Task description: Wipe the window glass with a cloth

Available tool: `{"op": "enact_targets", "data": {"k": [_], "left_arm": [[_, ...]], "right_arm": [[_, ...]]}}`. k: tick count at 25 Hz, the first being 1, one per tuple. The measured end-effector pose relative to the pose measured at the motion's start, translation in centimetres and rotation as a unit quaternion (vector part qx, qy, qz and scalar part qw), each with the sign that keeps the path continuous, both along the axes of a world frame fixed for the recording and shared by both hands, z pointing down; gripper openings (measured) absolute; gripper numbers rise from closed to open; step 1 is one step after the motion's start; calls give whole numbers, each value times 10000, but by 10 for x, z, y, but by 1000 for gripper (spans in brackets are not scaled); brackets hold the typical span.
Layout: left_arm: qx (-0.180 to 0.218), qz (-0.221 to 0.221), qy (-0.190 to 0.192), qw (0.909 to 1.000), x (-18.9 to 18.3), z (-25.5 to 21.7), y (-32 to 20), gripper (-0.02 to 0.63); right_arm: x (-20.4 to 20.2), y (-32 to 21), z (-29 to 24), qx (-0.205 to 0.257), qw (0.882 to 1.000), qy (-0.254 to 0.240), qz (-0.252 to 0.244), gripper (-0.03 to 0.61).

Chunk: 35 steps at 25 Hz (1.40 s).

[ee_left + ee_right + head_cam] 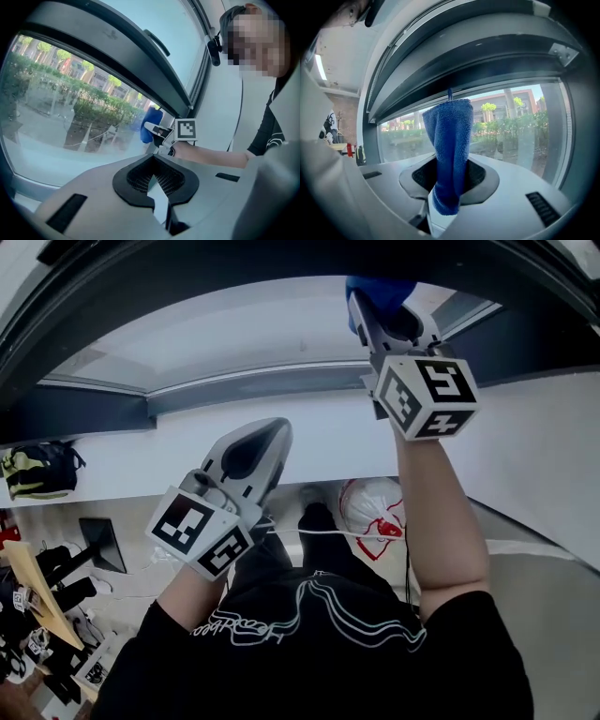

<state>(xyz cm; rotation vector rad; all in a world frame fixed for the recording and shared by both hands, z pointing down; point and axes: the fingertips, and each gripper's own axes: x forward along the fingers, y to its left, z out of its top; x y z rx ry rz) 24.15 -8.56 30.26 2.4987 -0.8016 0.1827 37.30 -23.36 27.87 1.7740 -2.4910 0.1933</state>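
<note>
A blue cloth (450, 150) hangs upright between my right gripper's (449, 180) jaws, which are shut on it. In the head view that right gripper (380, 310) is raised high, pressing the blue cloth (375, 287) against the window glass (234, 329) near the top frame. The left gripper view shows the cloth (150, 124) and the right gripper (157, 131) at the pane's right edge, against the glass (70, 108). My left gripper (272, 432) is held lower, in front of the sill, jaws shut and empty; its pads (140, 180) meet.
A dark window frame (234, 395) runs under the pane, above a white sill (525, 427). A handle (157, 42) sits on the upper frame. On the floor lie a white bag with red print (375, 507) and a black-yellow backpack (37, 470).
</note>
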Motion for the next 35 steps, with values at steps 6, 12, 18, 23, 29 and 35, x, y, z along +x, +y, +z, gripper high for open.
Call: {"op": "enact_targets", "data": {"k": [6,12,18,23,29,35], "left_arm": [[-10,184,-59,9998,32,0,-4,5],[-55,417,-80,9991,55,-2,-4,5],[-56,518,-88,9986,65,2,0,5],[-35,468,-50,9989,57,0,-3,5],[11,251,-1,9997,17,-4,-6,5],[-31,-251,-45,9997,-48,-4,-7,5]], "right_arm": [[73,3,-1,-7,9982,45,603,94],[131,7,-5,-63,9920,-3,1264,94],[168,16,-6,3,9836,-138,1799,94],[165,17,-9,84,9830,-113,1831,94],[113,29,-15,230,9869,225,1579,94],[13,35,-4,156,9964,122,829,94]]}}
